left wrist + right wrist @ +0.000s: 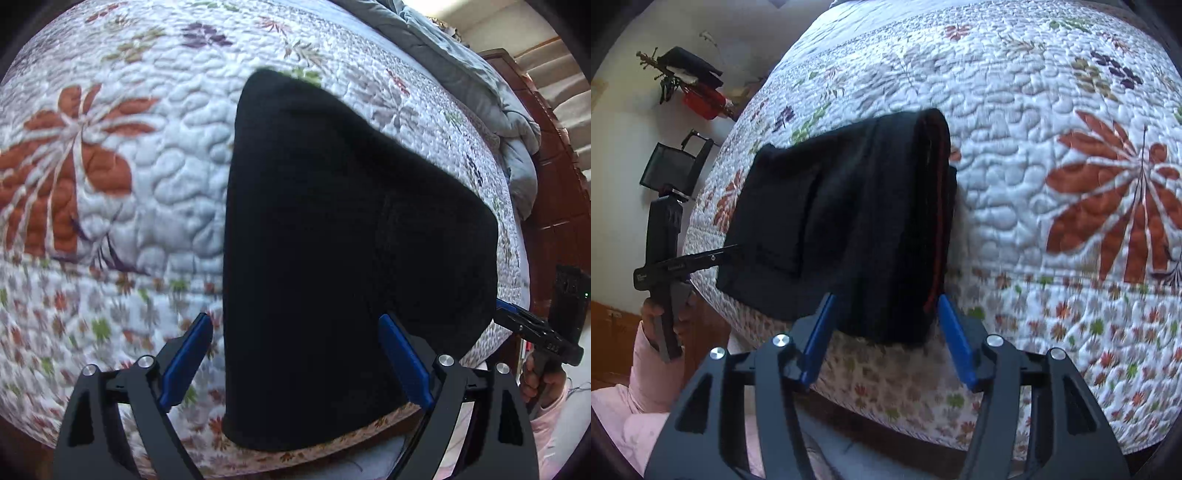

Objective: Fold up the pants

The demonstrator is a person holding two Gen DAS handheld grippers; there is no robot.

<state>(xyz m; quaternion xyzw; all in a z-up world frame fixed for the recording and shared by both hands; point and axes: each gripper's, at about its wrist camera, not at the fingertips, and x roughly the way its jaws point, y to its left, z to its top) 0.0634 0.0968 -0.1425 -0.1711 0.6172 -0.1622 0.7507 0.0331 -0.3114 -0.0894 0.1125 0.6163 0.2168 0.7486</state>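
— Black pants (pixel 849 225) lie on the bed (pixel 1015 184), near its front edge, and they look folded up into a thick, small pile.

— What about the left tool (pixel 295 354)?

— Its blue fingers (pixel 188 358) are spread wide, one on each side of the pants, not pinching them.

— And the right tool (pixel 886 332)?

— Spread apart too, just at the near end of the pile. It is not holding anything.

— So is the job done?

— I think almost. The layers sit on top of each other. Maybe only a little pat or tidy is left.

— Any boxes or baskets?

— None with things in them that I can see.
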